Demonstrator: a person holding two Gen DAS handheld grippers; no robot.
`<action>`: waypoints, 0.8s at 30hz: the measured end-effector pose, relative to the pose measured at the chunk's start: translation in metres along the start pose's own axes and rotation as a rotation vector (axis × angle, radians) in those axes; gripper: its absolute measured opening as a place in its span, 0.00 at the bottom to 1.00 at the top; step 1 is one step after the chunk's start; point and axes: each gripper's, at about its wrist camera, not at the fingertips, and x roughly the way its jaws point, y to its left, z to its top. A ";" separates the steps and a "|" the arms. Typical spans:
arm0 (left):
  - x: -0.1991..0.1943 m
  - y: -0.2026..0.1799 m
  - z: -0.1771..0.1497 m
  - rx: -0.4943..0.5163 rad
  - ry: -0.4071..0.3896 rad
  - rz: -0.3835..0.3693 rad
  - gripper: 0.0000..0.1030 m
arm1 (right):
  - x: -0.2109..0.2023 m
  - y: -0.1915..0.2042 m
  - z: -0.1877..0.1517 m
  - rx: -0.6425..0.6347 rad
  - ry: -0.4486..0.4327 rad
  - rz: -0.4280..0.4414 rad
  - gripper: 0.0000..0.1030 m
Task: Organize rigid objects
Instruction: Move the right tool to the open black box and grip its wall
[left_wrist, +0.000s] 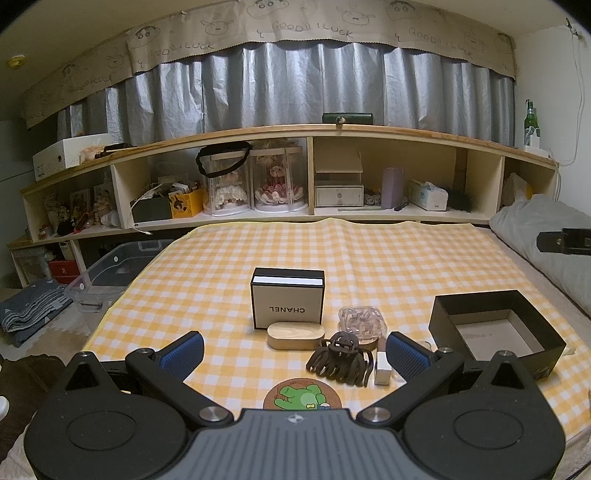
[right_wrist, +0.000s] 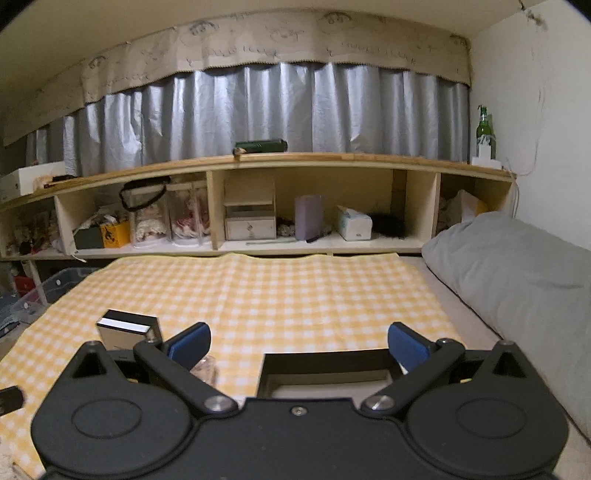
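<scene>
While nothing had yet been gripped, the sorting looked barely begun: the hair claw (left_wrist: 341, 360), wooden case (left_wrist: 295, 335) and Chanel box (left_wrist: 287, 302) lay clustered on the checked cloth (left_wrist: 221, 258), the open black box (left_wrist: 495, 328) nearby. The left gripper (left_wrist: 295, 349) hovered low, fingers wide, needing to descend. The right gripper (right_wrist: 298, 341) hung wide above the box.

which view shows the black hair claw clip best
The left wrist view: the black hair claw clip lies in full sight on the checked cloth, between the open left gripper fingers. The right wrist view does not show it at all.
</scene>
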 end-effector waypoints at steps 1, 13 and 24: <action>0.000 0.000 0.000 0.000 0.000 0.000 1.00 | 0.008 -0.006 0.001 0.002 0.010 -0.003 1.00; 0.012 -0.002 0.014 -0.013 -0.024 -0.017 1.00 | 0.098 -0.066 -0.018 0.038 0.254 -0.099 0.91; 0.033 -0.006 0.048 0.065 -0.066 -0.035 1.00 | 0.139 -0.114 -0.054 0.132 0.522 -0.173 0.51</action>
